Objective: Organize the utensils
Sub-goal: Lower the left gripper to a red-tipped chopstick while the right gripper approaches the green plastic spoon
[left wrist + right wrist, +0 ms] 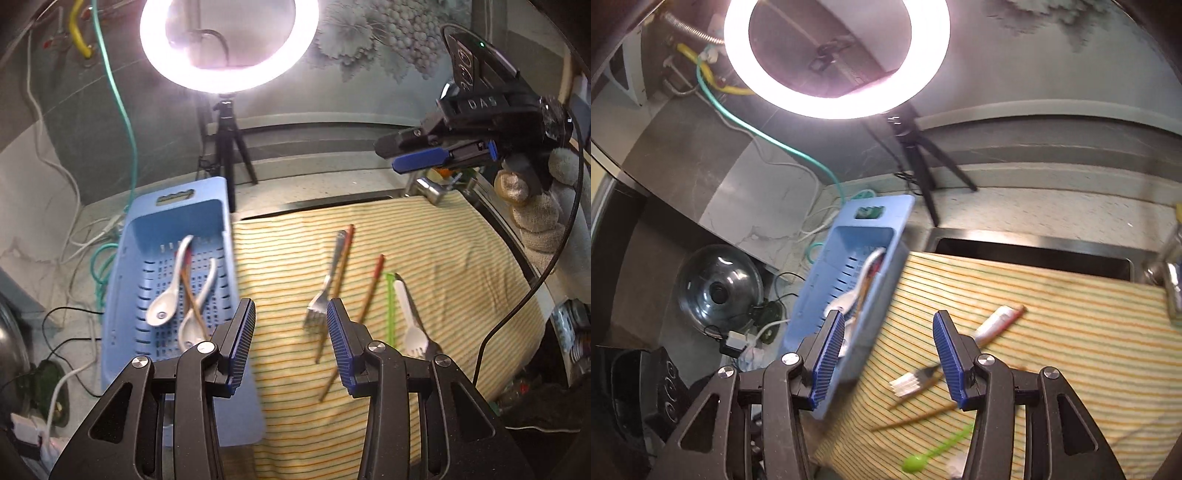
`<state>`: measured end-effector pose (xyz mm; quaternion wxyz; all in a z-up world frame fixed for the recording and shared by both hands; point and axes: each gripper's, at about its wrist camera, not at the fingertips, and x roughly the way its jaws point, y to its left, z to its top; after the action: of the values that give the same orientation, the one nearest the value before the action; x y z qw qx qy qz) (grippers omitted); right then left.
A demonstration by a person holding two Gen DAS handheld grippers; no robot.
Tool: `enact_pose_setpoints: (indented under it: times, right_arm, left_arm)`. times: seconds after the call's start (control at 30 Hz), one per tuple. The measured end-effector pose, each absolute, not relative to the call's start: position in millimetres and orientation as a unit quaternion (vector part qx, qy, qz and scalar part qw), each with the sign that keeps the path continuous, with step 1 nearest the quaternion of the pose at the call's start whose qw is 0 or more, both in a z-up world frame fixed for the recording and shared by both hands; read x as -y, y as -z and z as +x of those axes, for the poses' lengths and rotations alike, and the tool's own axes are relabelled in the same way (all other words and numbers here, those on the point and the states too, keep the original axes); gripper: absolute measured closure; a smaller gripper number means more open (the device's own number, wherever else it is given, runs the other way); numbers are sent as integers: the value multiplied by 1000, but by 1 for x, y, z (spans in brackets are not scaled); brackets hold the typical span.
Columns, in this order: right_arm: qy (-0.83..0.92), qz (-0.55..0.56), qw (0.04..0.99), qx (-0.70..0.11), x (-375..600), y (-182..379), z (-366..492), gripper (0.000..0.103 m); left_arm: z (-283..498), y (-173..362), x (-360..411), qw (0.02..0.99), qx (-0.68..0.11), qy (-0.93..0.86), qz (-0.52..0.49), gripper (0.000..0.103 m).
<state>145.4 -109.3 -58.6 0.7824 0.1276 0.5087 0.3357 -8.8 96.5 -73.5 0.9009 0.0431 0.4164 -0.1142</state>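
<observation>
While left claw [291, 332] hovers agape above fork [324, 291], right claw [890, 354] empty.

This is a home kitchen rigged for filming. A steel sink [1034, 254] is set into a speckled stone counter [1052, 206], with a faucet [430, 189] at its edge and a striped cloth [443, 280] laid across it. A glass pot lid [718, 286] lies on the counter, while a ring light [229, 44] on a small tripod [229, 147] glares over trailing cables.
</observation>
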Motion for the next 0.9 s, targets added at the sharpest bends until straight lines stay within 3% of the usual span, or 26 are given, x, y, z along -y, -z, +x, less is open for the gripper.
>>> enact_pose_setpoints:
  times: [0.33,0.7,0.9]
  right_arm:
    - [-293,175,758,-555,163,113,120,57]
    - [-284,208,716,-603,140,166,112,60]
    - [-280,194,703,-624,124,183,107,66]
  left_arm:
    - [-7,110,-55,876,-450,165,48,64]
    - [-2,143,-45,857,-481,180,45,64]
    - [4,150,-46,850,-491,187,43,76]
